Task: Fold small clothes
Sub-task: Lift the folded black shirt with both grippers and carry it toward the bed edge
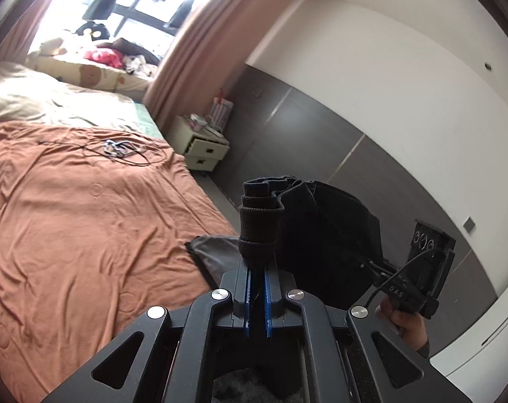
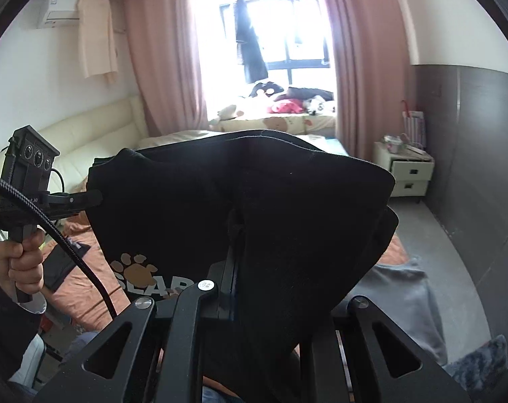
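Room: a bedroom with an orange bedspread (image 1: 79,208) on the bed, pink curtains (image 2: 160,60) at a bright window, and a white nightstand (image 1: 203,149) against a grey wall panel.
Garment: a small black garment (image 2: 287,194) held up in the air above the foot of the bed — it carries a tan paw print and pale letters near its lower edge, and its ribbed cuff (image 1: 257,231) is bunched.
Left hand-held gripper (image 1: 257,268): blue-lined fingers drawn nearly together, clamped on the ribbed cuff of the garment.
Right hand-held gripper (image 2: 235,235): fingers pressed together on a fold of the black cloth, which drapes over them and hides the tips.
Hands: the person's left hand (image 2: 22,265) grips its handle at the left of the right wrist view; the right hand (image 1: 406,325) shows at the right of the left wrist view.
Bed: a tangle of black cable (image 1: 119,149) lies on the bedspread — a grey cloth (image 1: 213,252) lies at the bed's edge beneath the garment.
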Action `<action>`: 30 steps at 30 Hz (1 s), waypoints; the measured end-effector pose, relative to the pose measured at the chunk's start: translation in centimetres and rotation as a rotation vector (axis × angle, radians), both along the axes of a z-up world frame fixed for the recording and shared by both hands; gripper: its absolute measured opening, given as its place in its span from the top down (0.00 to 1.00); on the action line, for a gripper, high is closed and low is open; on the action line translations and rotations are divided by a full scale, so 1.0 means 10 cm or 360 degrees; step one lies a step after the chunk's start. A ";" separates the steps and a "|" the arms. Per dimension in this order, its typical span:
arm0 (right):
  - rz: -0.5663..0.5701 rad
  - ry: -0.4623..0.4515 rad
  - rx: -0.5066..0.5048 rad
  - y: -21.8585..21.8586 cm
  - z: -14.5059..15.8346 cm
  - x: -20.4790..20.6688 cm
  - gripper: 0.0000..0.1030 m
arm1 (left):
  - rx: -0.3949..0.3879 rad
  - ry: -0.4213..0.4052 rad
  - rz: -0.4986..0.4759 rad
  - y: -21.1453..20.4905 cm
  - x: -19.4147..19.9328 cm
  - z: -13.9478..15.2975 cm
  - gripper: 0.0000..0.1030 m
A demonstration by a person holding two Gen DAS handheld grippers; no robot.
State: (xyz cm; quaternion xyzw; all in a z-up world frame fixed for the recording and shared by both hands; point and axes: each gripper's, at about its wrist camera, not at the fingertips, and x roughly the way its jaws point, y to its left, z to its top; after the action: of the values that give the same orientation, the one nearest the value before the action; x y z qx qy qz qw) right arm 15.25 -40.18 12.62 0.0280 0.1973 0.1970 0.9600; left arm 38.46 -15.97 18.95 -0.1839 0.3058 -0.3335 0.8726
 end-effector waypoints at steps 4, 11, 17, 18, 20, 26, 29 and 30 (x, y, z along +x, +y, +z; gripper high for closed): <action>-0.0114 -0.0035 0.0018 -0.34 -0.02 -0.27 0.91 | -0.0010 -0.0023 -0.0141 -0.51 0.08 0.00 0.94; -0.0305 -0.0080 -0.0034 -0.59 0.10 -0.64 0.91 | -0.0063 -0.0039 -0.0334 -1.23 0.21 -0.03 0.94; -0.0423 -0.0071 -0.0069 -0.54 0.08 -0.71 0.91 | -0.0092 -0.0011 -0.0452 -1.67 0.33 -0.06 0.94; -0.0436 -0.0063 -0.0074 -0.49 0.08 -0.69 0.91 | -0.0096 -0.0009 -0.0470 -1.72 0.35 -0.07 0.94; -0.0449 -0.0046 -0.0075 -0.44 0.08 -0.66 0.91 | -0.0103 0.0005 -0.0503 -1.82 0.40 -0.09 0.94; -0.0497 0.0038 -0.0086 -0.38 0.06 -0.44 0.91 | -0.0126 0.0107 -0.0550 -2.08 0.70 -0.32 0.94; -0.0517 0.0106 -0.0101 -0.37 0.00 -0.25 0.91 | -0.0117 0.0175 -0.0543 -2.17 0.93 -0.53 0.94; -0.0530 0.0130 -0.0112 -0.39 -0.01 -0.18 0.91 | -0.0109 0.0194 -0.0533 -2.19 1.02 -0.62 0.94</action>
State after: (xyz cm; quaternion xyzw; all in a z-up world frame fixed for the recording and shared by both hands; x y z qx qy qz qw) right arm 13.46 -44.12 12.52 0.0347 0.2355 0.0268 0.9709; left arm 48.67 -37.86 12.76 -0.1799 0.3728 -0.4726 0.7780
